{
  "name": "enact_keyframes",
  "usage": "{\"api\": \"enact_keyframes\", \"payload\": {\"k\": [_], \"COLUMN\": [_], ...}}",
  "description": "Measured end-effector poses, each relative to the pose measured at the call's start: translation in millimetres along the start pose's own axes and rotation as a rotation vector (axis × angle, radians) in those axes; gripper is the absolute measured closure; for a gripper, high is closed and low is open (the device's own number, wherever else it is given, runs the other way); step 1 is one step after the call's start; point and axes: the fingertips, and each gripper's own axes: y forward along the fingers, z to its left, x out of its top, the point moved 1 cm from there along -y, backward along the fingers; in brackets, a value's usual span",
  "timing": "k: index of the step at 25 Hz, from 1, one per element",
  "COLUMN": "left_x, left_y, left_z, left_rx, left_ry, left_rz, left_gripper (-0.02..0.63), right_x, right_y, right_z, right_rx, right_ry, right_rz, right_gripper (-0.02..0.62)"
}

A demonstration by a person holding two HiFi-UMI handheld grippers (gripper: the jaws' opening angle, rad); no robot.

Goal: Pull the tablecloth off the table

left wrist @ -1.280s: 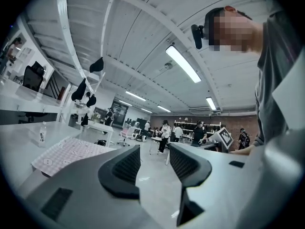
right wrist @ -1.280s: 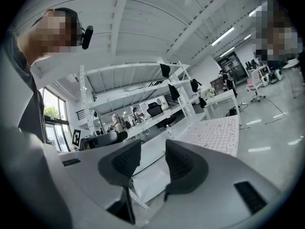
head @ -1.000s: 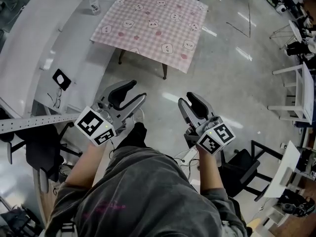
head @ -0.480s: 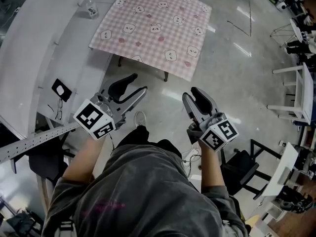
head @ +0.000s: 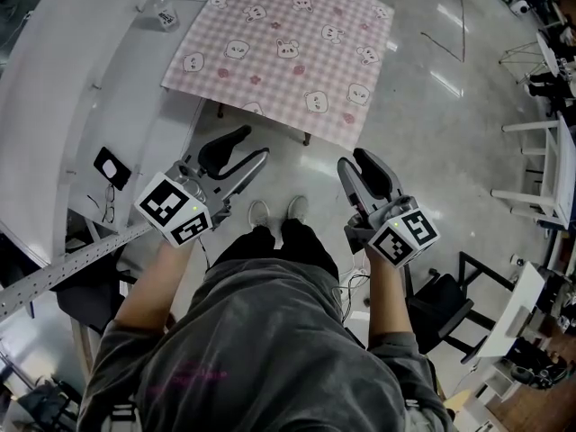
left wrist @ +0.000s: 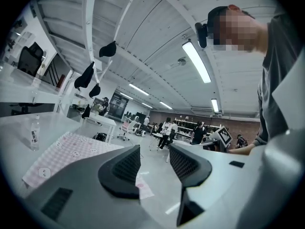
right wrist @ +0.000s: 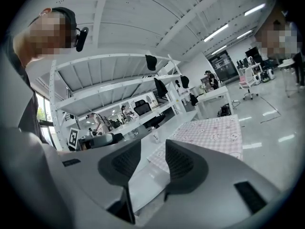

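- Left gripper (head: 253, 146) is held in the air with its jaws slightly apart. Nothing is between them in the left gripper view (left wrist: 155, 149).
- Right gripper (head: 355, 159) is in the same state: a small gap, empty, confirmed in the right gripper view (right wrist: 152, 144).
- Both grippers point forward toward the table, side by side over the floor (head: 432, 151). Neither touches anything.
- The tablecloth (head: 288, 43) is pink check with small animal-face prints. It lies flat over the table ahead of the grippers, apart from them.
- The cloth also shows beyond the jaws in both gripper views (left wrist: 66, 149) (right wrist: 209, 130).
- The near cloth edge hangs past the tabletop, and only the table legs (head: 308, 139) show under it.
- A white counter (head: 72, 88) runs along the cloth's left side, and a bottle (head: 165, 16) stands on it near the cloth's far left corner.
- The person's shoes (head: 259, 212) are on the floor between the grippers, just short of the table.
- People stand far off in the room; details are too small to tell.
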Motion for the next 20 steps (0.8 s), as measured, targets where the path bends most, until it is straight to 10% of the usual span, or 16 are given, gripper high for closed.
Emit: {"api": "enact_keyframes", "payload": {"k": [20], "left_x": [-86], "left_y": [118], "left_z": [53], "left_rx": [0.116], "left_ry": [-0.159], "left_rz": [0.097], "left_gripper": [0.416], "right_x": [-20], "right_y": [44], "right_z": [-156], "right_rx": [0.015], "right_ry": [0.073], "right_rz": [0.116], "right_gripper": [0.454]}}
